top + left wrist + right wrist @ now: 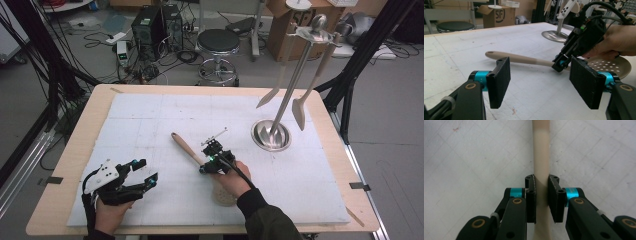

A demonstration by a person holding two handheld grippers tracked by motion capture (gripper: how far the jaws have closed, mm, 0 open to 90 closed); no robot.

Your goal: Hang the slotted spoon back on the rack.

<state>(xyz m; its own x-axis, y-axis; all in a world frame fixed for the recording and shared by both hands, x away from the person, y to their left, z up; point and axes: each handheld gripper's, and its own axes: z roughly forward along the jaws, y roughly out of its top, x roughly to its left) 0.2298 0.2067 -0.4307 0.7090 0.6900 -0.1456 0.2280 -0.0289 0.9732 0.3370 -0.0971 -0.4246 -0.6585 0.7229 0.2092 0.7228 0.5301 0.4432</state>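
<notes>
Right tool clamps skimmer handle; hand hides perforated bowl.

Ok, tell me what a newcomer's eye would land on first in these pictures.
First, the right gripper, near the middle of the white mat, with its jaws closed on the handle of a beige slotted spoon that lies flat on the mat. Next, the metal utensil stand at the far right of the table, with two beige utensils hanging from its top. The left gripper hovers open at the near left, holding nothing.
</notes>
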